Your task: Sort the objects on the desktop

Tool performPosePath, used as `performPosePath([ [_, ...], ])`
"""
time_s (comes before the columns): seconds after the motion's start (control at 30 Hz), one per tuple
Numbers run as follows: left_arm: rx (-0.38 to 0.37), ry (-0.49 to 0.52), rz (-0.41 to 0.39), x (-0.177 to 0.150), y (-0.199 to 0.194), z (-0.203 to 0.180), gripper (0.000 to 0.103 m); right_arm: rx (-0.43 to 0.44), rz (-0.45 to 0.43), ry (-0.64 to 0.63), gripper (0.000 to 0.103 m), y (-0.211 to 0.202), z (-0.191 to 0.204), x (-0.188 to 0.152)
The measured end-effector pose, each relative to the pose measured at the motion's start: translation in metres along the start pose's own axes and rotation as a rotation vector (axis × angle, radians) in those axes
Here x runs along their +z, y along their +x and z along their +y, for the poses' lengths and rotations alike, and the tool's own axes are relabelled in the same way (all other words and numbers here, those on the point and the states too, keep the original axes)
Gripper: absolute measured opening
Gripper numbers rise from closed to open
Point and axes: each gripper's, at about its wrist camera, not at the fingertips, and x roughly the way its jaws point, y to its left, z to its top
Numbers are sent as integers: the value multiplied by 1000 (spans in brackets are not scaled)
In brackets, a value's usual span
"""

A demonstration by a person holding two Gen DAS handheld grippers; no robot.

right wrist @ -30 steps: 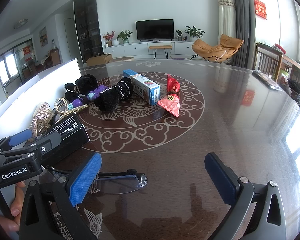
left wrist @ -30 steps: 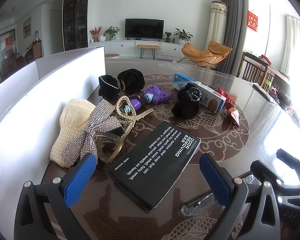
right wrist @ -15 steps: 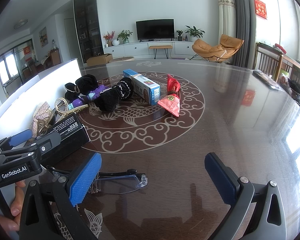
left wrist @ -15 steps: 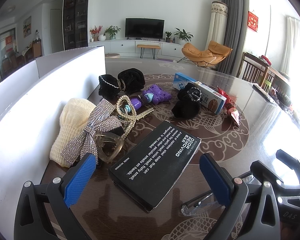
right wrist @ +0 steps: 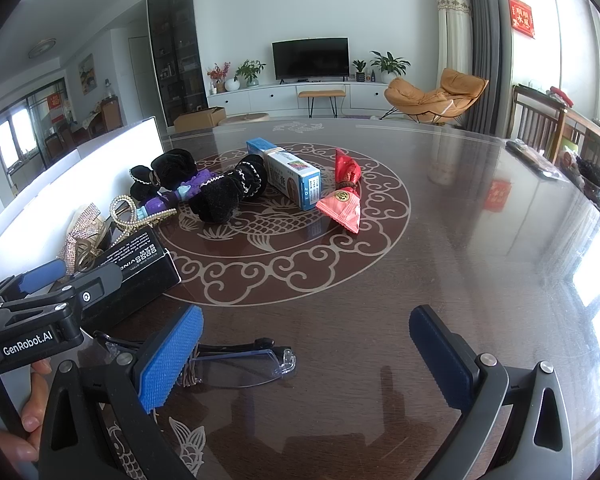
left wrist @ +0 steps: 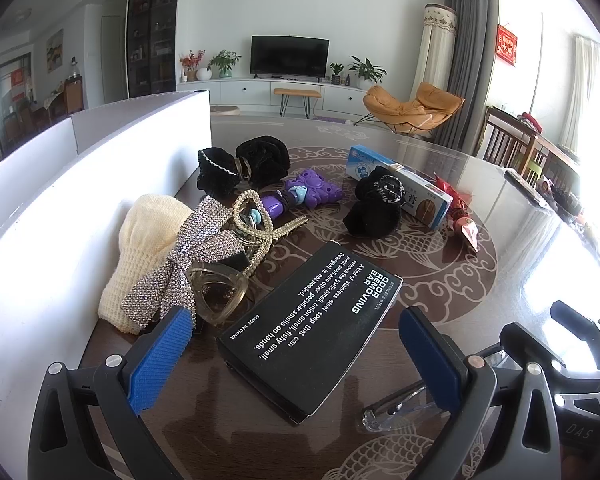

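A black box (left wrist: 316, 328) printed "ODOR REMOVING BAR" lies flat just ahead of my left gripper (left wrist: 296, 354), which is open and empty. Clear glasses (right wrist: 236, 364) rest on the table beside the left fingertip of my right gripper (right wrist: 306, 354), also open and empty. Left of the box sit a cream knit hat (left wrist: 142, 256), a rhinestone bow (left wrist: 188, 256), a pearl clip (left wrist: 256, 220) and a clear clip (left wrist: 218, 292). Farther back are black scrunchies (left wrist: 374, 206), a purple toy (left wrist: 300, 196), a blue-white carton (right wrist: 292, 178) and red candy packets (right wrist: 342, 200).
A white box wall (left wrist: 80, 184) runs along the left side of the dark round table (right wrist: 460, 260). The other gripper's body (right wrist: 32, 320) with a hand (right wrist: 28, 420) on it shows at lower left in the right wrist view. Bare tabletop spreads to the right.
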Motion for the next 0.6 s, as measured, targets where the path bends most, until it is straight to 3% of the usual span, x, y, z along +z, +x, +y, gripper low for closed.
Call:
performPosePath([
  [0.6,-2,-22,4,-6,-2,-19,103,3,0,0,103,0,0,0],
])
